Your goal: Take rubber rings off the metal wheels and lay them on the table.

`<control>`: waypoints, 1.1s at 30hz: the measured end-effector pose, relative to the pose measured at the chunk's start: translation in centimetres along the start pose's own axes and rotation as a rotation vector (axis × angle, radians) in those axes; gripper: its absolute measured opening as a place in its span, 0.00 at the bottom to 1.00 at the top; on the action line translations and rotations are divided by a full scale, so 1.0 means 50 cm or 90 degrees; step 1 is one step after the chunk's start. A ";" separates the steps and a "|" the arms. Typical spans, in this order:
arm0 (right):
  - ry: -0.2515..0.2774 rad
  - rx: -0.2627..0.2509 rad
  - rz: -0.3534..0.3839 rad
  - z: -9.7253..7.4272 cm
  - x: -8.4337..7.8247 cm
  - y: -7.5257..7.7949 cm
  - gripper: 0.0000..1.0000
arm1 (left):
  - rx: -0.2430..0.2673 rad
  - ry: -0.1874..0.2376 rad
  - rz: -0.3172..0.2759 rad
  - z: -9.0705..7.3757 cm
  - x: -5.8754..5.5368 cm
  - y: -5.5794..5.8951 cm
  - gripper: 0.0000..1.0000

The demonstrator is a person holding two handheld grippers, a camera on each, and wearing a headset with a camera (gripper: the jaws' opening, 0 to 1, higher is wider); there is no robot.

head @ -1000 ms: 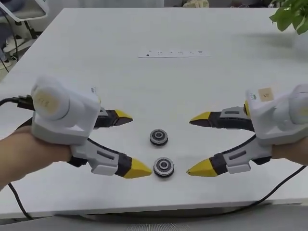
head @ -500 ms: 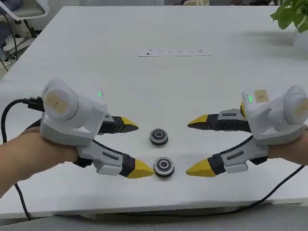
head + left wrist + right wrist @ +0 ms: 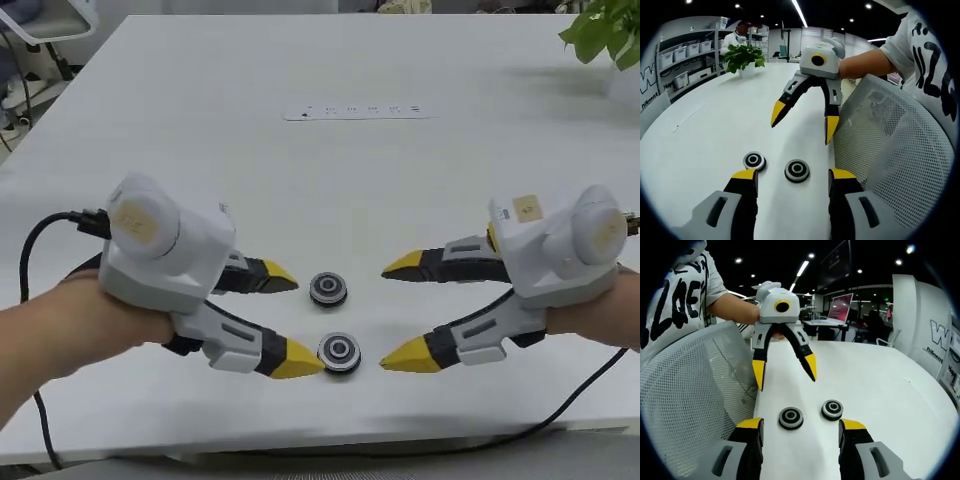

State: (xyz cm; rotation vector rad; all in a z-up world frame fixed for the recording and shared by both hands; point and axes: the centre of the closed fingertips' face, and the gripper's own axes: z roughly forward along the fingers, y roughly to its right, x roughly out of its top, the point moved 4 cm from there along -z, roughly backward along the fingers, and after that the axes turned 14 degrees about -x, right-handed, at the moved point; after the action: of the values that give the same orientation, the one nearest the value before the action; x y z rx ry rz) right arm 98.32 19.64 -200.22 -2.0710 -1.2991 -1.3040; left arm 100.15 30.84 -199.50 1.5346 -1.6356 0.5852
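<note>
Approach step: left claw (image 3: 305, 324) and right claw (image 3: 384, 316) both open, flanking near round metal wheel (image 3: 339, 352). Next: pinch its black rubber ring (image 3: 354, 353).

The far wheel (image 3: 329, 288) and near wheel (image 3: 340, 351) lie flat, apart, rubber rings (image 3: 324, 351) on.

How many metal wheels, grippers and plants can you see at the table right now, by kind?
metal wheels: 2
grippers: 2, the left gripper and the right gripper, both open
plant: 1
Total: 5
</note>
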 end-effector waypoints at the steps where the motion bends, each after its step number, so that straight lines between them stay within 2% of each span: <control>1: -0.001 0.000 0.000 0.002 -0.001 0.001 0.59 | -0.002 -0.001 0.000 0.001 0.000 -0.001 0.52; 21: -0.020 0.019 -0.006 0.023 -0.024 0.002 0.55 | -0.040 -0.014 0.003 0.044 0.002 -0.008 0.44; 33: -0.024 0.023 -0.003 0.026 -0.030 0.003 0.55 | -0.064 -0.033 0.003 0.069 -0.013 -0.006 0.37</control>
State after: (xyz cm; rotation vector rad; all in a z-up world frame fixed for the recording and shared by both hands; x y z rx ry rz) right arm 98.89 19.71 -202.11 -2.0783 -1.3350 -1.2396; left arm 99.58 28.47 -202.02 1.4847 -1.6827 0.4624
